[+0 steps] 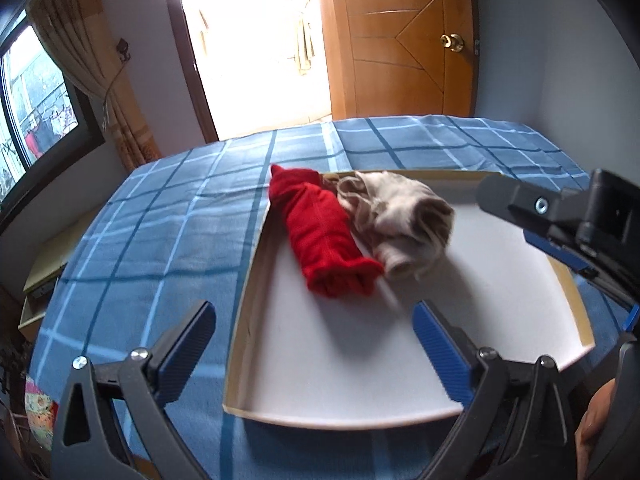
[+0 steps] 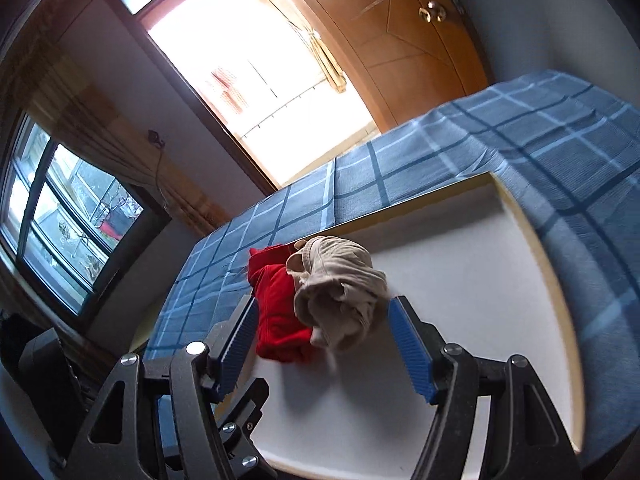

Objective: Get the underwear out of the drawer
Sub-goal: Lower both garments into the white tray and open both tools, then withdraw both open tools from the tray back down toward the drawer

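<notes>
The red roll (image 1: 326, 236) is soft, fuzzy cloth. At its 3 o'clock, the beige bundle (image 1: 400, 216) is thin, wrinkly cloth. The drawer (image 1: 360, 360) is smooth, matt white. The blanket (image 1: 168, 216) looks woolly.

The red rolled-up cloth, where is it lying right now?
The red roll lies inside the shallow white drawer on the blue checked bedcover, along the drawer's left wall in the left wrist view, touching the beige bundle on its right.

Doorway (image 1: 256, 40) overexposed – beige underwear (image 1: 396, 216) edges motion-blurred.
</notes>
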Available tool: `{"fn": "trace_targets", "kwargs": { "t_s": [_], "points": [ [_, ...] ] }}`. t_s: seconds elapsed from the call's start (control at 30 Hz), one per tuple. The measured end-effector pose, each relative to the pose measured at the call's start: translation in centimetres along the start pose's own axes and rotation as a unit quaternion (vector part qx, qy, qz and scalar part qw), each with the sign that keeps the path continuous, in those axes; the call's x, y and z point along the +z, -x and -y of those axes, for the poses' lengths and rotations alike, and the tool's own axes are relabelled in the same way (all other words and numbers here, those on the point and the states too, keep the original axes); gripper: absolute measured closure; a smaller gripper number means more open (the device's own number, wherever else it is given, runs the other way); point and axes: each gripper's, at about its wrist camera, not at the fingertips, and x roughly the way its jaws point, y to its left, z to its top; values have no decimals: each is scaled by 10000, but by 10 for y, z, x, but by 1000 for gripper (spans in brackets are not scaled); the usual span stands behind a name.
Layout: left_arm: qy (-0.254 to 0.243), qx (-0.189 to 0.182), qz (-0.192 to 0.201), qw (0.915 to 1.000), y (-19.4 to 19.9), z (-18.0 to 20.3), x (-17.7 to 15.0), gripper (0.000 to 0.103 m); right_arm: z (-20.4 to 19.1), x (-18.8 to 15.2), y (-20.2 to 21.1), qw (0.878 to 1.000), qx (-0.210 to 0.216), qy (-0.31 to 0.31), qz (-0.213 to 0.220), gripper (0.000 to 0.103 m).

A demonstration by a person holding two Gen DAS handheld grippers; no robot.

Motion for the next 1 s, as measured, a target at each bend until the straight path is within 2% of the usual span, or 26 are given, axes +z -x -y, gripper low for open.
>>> {"fn": "trace_targets", "kwargs": {
  "t_s": [0.17, 0.57, 0.73, 1.0],
  "points": [
    [-62, 124, 116, 9998, 16, 8, -18, 3, 6, -14, 22, 9997, -63, 184, 135, 33],
    [-38, 104, 165, 9998, 40, 25, -62, 3, 10, -46, 67, 9963, -177, 622, 574, 33],
    [-24, 196, 156, 9997, 44, 28, -75, 3, 13, -58, 76, 9951, -227, 746, 609, 33],
    [-13, 206, 350, 9992, 65, 33, -92, 3, 18, -80, 93, 9937, -260, 881, 634, 33]
  ]
}}
